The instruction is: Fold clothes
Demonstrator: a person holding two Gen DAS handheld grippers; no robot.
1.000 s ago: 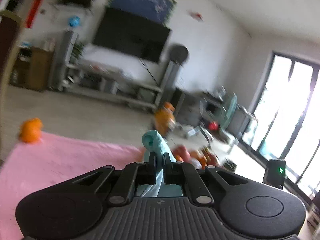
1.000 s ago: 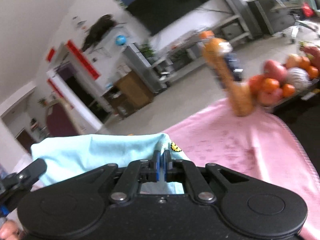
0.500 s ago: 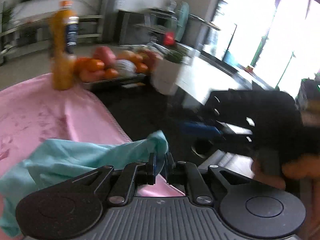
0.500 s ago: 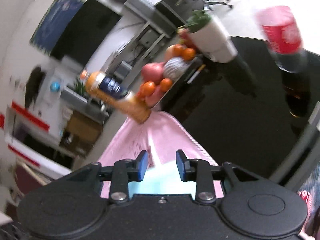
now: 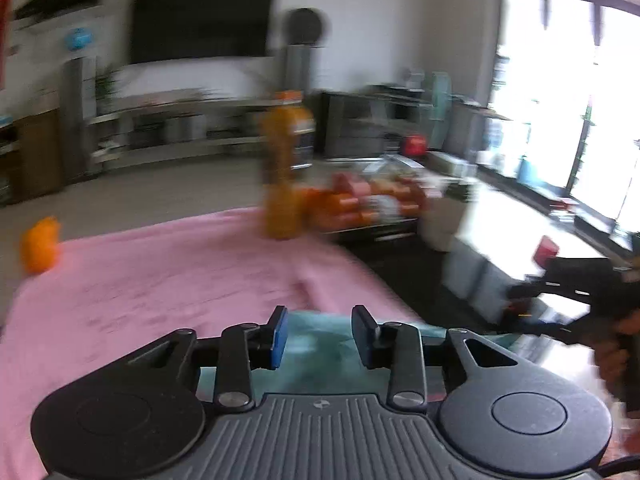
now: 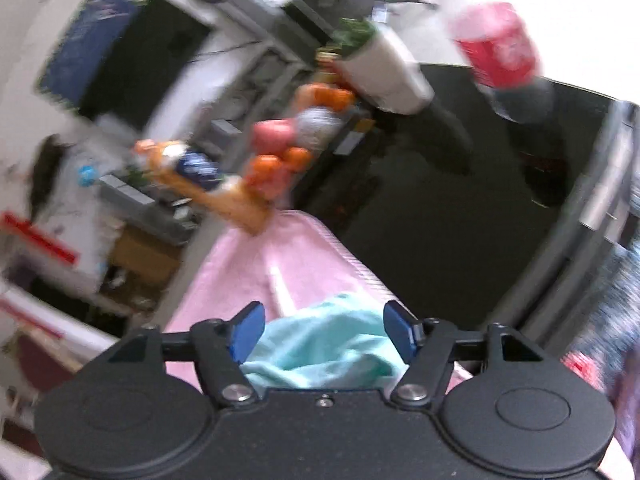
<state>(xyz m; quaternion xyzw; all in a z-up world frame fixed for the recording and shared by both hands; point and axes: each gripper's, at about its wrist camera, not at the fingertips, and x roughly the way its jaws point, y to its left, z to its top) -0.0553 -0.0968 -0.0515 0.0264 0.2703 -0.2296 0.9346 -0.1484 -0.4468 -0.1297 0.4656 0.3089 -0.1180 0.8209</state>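
Note:
A light teal garment (image 5: 320, 344) lies bunched on a pink blanket (image 5: 160, 280) near its right edge. My left gripper (image 5: 319, 334) hangs just above it, jaws opening, the cloth below and between the blue pads, neither pad pressing on it. In the right wrist view the same teal garment (image 6: 320, 344) is heaped between the fingers of my right gripper (image 6: 324, 326), whose jaws are opening wide and stand clear of the fabric. The right gripper's black body (image 5: 576, 292) shows at the right edge of the left wrist view, held by a hand.
An orange juice bottle (image 5: 286, 172) stands at the blanket's far edge beside a tray of fruit (image 5: 360, 204). An orange (image 5: 40, 244) sits at the far left corner. A white plant pot (image 6: 380, 68) and a red-labelled bottle (image 6: 500, 52) stand on the dark table (image 6: 460, 208) to the right.
Both grippers held the teal garment shut and raised it; they swung down to the blanket's right edge and opened. The garment now lies released on the blanket.

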